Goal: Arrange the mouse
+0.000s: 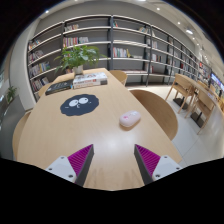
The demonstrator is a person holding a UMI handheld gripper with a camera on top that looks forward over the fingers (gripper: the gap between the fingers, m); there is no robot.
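Observation:
A small pinkish-white mouse (129, 119) lies on the light wooden table (60, 130), to the right of a dark round mouse mat (80, 104) with a white drawing on it. My gripper (112, 160) is open, its two purple-padded fingers (78, 158) spread wide above the near part of the table. Nothing is between them. The mouse sits well beyond the fingers, a little to the right of the right one.
A stack of books (89, 79) and a potted plant (77, 55) stand at the table's far end. A wooden chair (158, 108) is at the table's right side. Bookshelves (110, 45) line the back wall; more tables and chairs (195, 95) stand at right.

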